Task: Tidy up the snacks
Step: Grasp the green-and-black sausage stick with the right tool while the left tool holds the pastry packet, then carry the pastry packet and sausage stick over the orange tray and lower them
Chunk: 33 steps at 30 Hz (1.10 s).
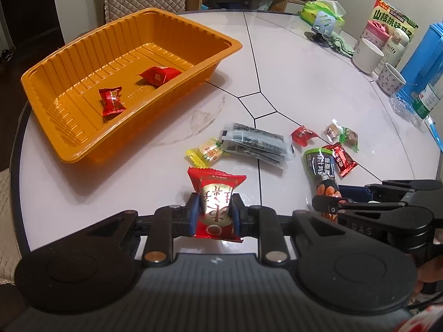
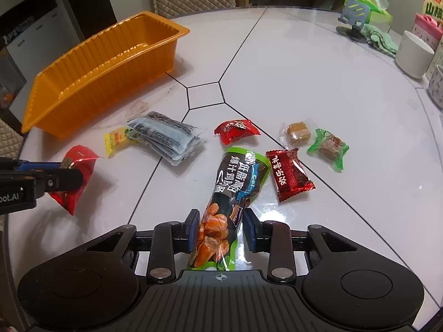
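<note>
Pinching a red snack packet (image 1: 216, 207) across its middle, the left gripper (image 1: 215, 214) is seen with both pads pressed into the foil, the packet standing upright between them just above the table (image 1: 304, 83). The packet is judged light, crinkly and slippery, so a hold across the filled centre is preferred to the thin sealed edges.

A long dark pouch (image 2: 232, 193) is straddled by the right gripper (image 2: 221, 231); the left pad touches it, while a narrow gap is seen at the right pad, so the jaws are not yet closed on it. The pouch lies flat on the table, its long axis running away from the gripper and leaning slightly right, green-rimmed top farthest. It is judged soft, lumpy and heavier than the sweets, best taken near its narrow lower part.

The orange tray (image 1: 83, 149), well to the left, holds two red sweets (image 1: 112, 102).
</note>
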Each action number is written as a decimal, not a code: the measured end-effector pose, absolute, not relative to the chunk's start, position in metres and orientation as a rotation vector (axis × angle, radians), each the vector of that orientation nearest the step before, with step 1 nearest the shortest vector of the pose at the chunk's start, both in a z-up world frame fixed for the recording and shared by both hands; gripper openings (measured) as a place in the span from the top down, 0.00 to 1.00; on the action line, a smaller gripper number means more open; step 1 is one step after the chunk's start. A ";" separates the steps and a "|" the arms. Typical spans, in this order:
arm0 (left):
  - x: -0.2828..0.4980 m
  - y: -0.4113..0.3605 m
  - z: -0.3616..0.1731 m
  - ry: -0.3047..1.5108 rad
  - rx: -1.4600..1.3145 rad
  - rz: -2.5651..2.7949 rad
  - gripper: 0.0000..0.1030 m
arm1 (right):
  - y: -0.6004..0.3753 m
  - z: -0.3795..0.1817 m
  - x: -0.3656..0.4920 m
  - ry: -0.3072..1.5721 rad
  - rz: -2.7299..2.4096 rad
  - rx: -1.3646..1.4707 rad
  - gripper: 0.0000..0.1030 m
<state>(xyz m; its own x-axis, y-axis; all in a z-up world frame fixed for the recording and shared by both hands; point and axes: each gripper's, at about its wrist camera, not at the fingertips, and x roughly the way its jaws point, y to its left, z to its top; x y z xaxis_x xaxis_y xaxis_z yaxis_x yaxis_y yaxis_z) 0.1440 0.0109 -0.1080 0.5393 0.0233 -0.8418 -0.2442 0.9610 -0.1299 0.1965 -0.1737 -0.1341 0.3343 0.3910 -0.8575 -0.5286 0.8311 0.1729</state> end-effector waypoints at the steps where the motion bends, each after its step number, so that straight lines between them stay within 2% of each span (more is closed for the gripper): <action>1: 0.144 0.011 -0.108 0.991 -0.244 0.160 0.79 | -0.175 -0.133 0.197 1.071 0.607 -0.136 0.68; 17: 0.138 0.011 -0.087 0.949 -0.255 0.172 0.79 | -0.187 -0.086 0.193 0.996 0.734 -0.050 0.70; 33: 0.135 0.040 -0.053 0.876 -0.296 0.263 0.79 | -0.126 -0.056 0.210 0.932 1.005 -0.031 0.70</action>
